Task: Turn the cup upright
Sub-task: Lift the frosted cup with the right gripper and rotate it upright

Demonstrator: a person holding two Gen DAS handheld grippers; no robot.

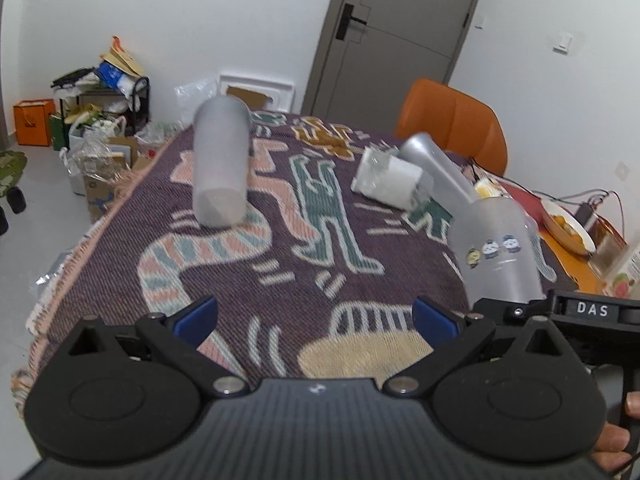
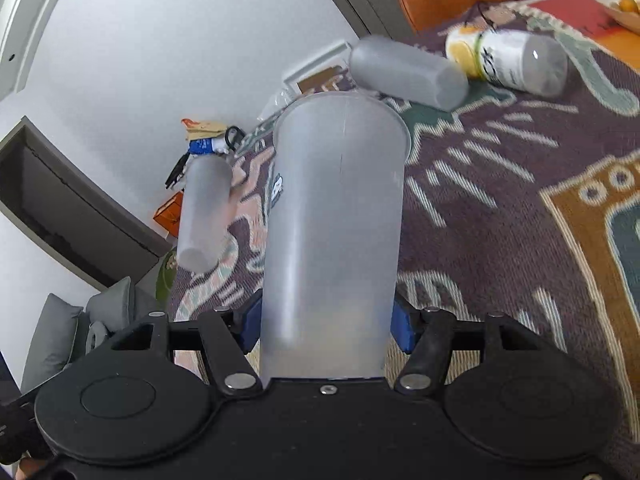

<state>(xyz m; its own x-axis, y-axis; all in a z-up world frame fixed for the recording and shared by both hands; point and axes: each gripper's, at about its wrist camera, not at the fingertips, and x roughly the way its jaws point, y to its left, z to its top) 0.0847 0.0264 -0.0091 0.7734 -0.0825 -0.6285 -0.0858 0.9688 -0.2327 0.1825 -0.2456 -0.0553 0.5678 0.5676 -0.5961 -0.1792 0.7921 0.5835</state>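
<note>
The tall frosted translucent plastic cup has a matt, smooth wall. The purple patterned woven cloth looks coarse and ribbed. The black plastic gripper housing is finely ridged, matt.

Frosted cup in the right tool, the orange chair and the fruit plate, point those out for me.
frosted cup (image 2: pixel 336 216): right wrist view, middle of its side wall.
orange chair (image 1: pixel 452 120): left wrist view, backrest.
fruit plate (image 1: pixel 576 236): left wrist view, near rim.

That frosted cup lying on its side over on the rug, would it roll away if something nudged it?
Probably: the frosted cup is round and lies on its side. Its taper would likely curve the roll. The woven tablecloth may slow it. It looks thin, empty, so likely light.
</note>
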